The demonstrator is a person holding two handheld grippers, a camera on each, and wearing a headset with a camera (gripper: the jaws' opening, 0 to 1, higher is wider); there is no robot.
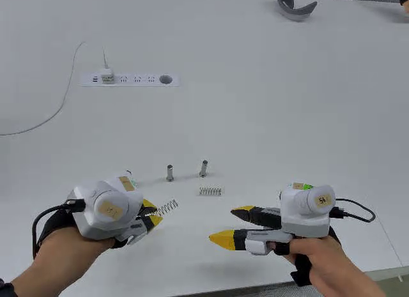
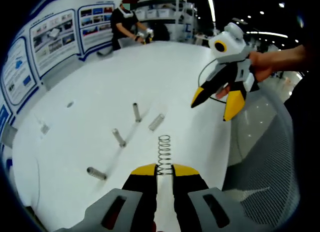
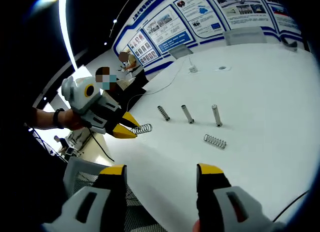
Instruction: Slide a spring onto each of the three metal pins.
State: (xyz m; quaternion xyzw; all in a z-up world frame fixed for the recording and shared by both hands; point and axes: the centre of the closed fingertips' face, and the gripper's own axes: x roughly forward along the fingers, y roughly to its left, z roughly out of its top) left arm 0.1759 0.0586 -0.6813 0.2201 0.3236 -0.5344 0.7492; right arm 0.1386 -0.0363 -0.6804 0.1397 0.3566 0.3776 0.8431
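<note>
White desk w/ white power strip toward far side, cable running off left. Blue-trimmed wall posters along one side of room. Ceiling strip lights; shelving w/ bins at back.

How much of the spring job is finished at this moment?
One pin seems to wear a spring already. The left gripper holds a second spring; the right gripper is open. Two bare pins wait, and a third spring lies on the table.
</note>
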